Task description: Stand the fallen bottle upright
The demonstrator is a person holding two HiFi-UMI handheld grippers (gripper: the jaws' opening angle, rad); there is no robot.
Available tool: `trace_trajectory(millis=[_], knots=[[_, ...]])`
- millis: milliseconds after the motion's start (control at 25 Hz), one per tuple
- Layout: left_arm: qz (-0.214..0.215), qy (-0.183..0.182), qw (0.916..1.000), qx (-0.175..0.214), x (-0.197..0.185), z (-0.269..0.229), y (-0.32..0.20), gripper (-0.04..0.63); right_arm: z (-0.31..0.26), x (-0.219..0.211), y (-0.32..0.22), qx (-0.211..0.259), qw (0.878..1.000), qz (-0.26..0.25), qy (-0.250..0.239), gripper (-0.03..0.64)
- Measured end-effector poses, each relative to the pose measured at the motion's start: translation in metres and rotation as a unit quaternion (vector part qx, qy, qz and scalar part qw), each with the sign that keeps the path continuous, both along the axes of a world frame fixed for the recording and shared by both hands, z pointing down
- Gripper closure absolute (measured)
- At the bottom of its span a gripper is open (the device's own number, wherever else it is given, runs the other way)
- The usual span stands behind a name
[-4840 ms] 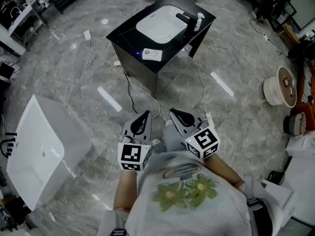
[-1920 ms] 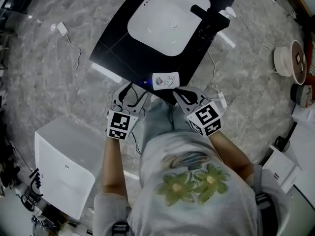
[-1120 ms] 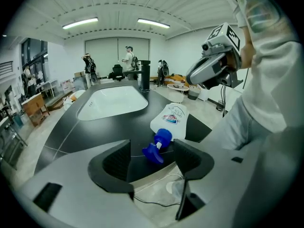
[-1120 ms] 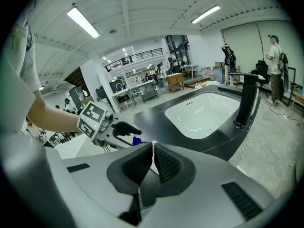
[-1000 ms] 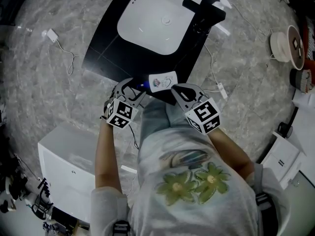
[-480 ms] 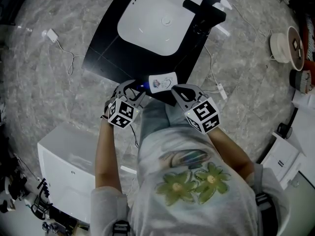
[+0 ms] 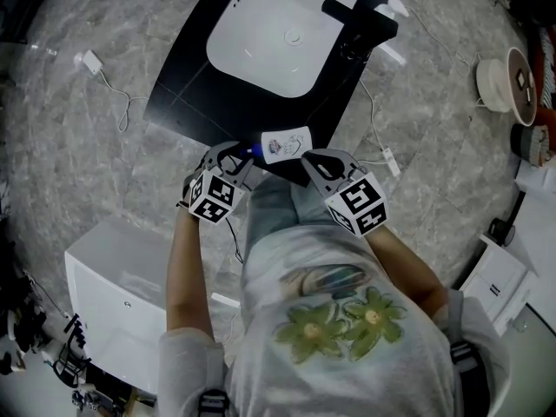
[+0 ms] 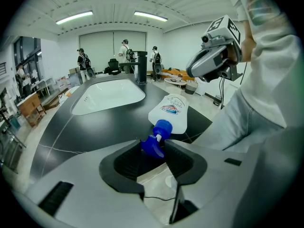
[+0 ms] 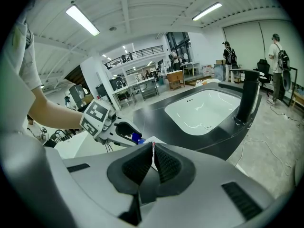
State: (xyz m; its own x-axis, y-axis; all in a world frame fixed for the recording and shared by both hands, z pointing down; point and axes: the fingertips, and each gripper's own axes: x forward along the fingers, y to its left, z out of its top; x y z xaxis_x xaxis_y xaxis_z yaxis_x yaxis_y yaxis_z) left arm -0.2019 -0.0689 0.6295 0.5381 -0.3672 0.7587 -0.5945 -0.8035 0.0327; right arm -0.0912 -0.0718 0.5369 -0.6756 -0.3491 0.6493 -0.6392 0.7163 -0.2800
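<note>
The right gripper is pressed together and empty, its jaws hiding most of the bottle. The left gripper, spread wide a second ago, has just been closing and seems to pinch the blue spray head of the bottle, which lies flat at the table's near edge.

bottle: white, red-and-blue label | spray head: blue | tabletop: black | sink: white | faucet: black | floor: grey, marbled | shirt: pale, green flowers
</note>
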Motion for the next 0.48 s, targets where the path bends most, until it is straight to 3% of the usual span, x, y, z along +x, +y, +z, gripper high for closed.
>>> trace_trajectory(millis=[480], knots=[[-0.019,0.018,0.9996,-0.006,-0.0003,-0.0059,0.0009,0.433,0.0019,-0.0008,0.0014,-0.002,1.0,-0.003,0.0,0.573]])
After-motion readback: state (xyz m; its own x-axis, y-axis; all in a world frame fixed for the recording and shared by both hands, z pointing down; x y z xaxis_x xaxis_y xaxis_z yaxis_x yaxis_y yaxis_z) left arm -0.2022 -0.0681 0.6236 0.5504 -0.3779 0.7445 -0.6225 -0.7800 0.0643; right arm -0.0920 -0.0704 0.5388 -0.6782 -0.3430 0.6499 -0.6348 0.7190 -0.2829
